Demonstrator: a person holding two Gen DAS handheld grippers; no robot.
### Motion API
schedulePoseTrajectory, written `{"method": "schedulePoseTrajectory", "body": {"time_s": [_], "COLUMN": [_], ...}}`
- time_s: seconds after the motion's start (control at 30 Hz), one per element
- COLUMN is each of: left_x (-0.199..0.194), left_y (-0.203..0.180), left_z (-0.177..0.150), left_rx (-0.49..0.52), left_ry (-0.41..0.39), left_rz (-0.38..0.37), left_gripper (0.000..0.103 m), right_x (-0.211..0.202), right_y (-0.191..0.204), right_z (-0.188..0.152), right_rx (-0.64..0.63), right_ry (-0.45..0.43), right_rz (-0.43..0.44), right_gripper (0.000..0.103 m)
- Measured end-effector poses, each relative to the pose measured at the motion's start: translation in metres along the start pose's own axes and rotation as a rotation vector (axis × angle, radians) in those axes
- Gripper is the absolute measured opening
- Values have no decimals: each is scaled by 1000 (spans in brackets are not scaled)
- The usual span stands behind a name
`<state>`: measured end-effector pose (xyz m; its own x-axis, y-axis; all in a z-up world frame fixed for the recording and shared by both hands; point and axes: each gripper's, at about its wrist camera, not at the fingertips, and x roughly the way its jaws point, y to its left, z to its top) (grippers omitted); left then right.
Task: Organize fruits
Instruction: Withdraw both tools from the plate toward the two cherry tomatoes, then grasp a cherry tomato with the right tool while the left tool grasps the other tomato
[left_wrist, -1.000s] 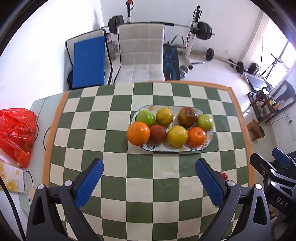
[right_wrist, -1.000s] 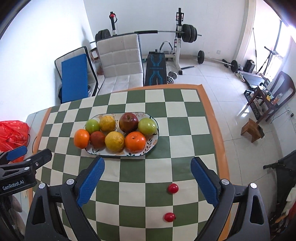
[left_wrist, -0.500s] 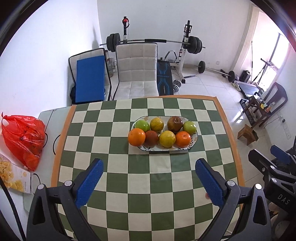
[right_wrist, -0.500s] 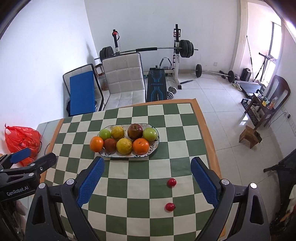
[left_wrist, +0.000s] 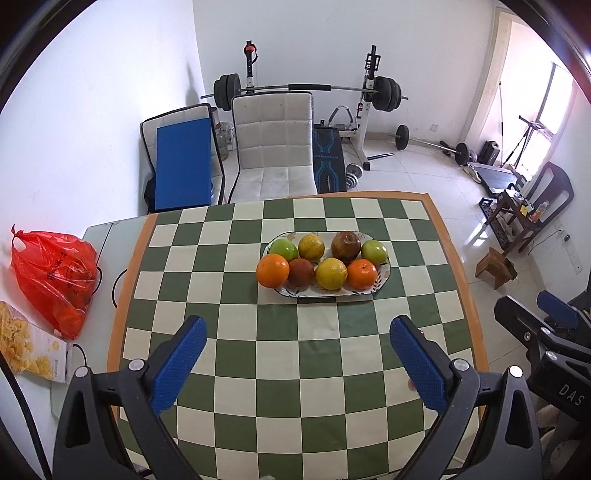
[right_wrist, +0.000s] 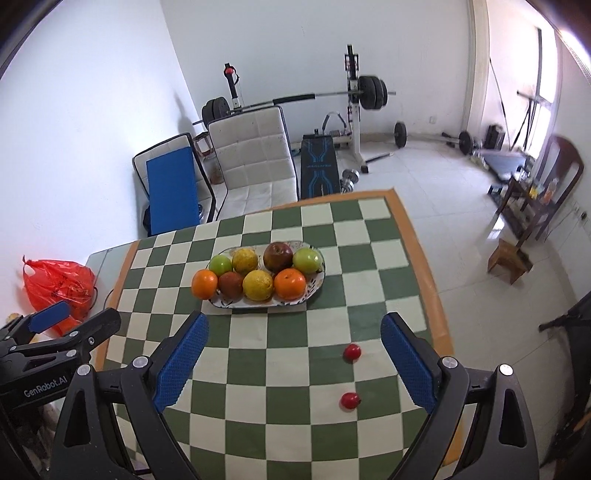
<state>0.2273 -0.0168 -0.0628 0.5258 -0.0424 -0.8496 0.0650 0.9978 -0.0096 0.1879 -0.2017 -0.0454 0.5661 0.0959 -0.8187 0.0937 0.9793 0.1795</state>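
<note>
An oval plate (left_wrist: 384, 277) (right_wrist: 317, 284) on the checkered table holds several fruits in two rows: oranges, green apples, yellow citrus and dark red apples. Two small red fruits (right_wrist: 351, 352) (right_wrist: 349, 400) lie loose on the cloth at the near right, seen in the right wrist view. My left gripper (left_wrist: 297, 363) hangs open above the near part of the table, well short of the plate. My right gripper (right_wrist: 293, 360) is open too, with nothing between its blue pads; the closer small red fruit lies just inside its right finger (right_wrist: 406, 363).
A red plastic bag (left_wrist: 55, 273) and a yellow snack box (left_wrist: 26, 349) lie on a grey surface left of the table. A white chair (left_wrist: 275, 147) stands at the far edge, with a weight bench and barbell rack behind. The table's right edge drops to tiled floor.
Both grippers have pulled back and risen from the plate, so the fruits look smaller and more of the room shows. Both stayed open.
</note>
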Motion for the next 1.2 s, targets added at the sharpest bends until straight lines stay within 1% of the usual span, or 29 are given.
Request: {"method": "schedulePoseTrajectory", "body": {"time_s": [0.1, 0.23, 0.27, 0.3, 0.37, 0.4, 0.47, 0.5, 0.57, 0.63, 0.67, 0.7, 0.77, 0.9, 0.97, 1.07, 1.1, 1.13, 1.17, 1.2], "left_x": [22, 61, 75, 87, 115, 130, 154, 163, 184, 200, 208, 214, 226, 244, 252, 266, 271, 276, 281, 286], "left_y": [-7, -23, -30, -35, -49, -58, -74, -82, -98, -111, -118, -124, -136, -162, -178, -204, -212, -221, -231, -237], "left_z": [0, -8, -11, -15, -23, -27, -33, -36, -43, -47, -49, -51, -52, -49, -47, -48, -49, -51, -54, -57], "left_rx": [15, 55, 72, 84, 115, 138, 179, 199, 250, 295, 319, 334, 360, 391, 388, 392, 399, 412, 425, 435], "left_ry": [51, 137, 175, 205, 269, 304, 357, 381, 423, 452, 466, 478, 504, 539, 555, 591, 601, 611, 628, 643], "left_rz": [21, 45, 53, 56, 68, 75, 86, 89, 99, 109, 114, 113, 107, 56, -2, -78, -96, -105, -119, -130], "left_gripper": [102, 102, 102, 102, 102, 102, 102, 102, 102, 102, 102, 102, 102, 102, 102, 101, 100, 92, 81, 75], "right_x": [25, 83, 96, 115, 143, 160, 184, 196, 214, 226, 232, 238, 245, 235, 225, 213, 212, 210, 210, 212], "right_y": [-26, -78, -90, -105, -123, -130, -136, -137, -136, -133, -132, -129, -126, -135, -147, -165, -171, -178, -182, -187], "right_z": [-7, -32, -39, -52, -72, -86, -107, -117, -135, -146, -151, -156, -161, -165, -165, -165, -165, -165, -165, -161], "right_rx": [50, 154, 171, 197, 238, 257, 266, 274, 289, 304, 304, 290, 278, 299, 330, 350, 358, 371, 377, 383], "right_ry": [53, 188, 218, 273, 346, 393, 449, 478, 506, 528, 535, 545, 552, 516, 497, 477, 477, 475, 476, 477], "right_rz": [5, -23, -31, -41, -28, -17, -11, 0, 16, 31, 37, 29, 25, 21, 15, -18, -24, -33, -43, -51], "right_gripper": [96, 96, 91, 83, 76, 71, 65, 63, 61, 58, 52, 42, 34, 33, 33, 33, 33, 33, 33, 33]}}
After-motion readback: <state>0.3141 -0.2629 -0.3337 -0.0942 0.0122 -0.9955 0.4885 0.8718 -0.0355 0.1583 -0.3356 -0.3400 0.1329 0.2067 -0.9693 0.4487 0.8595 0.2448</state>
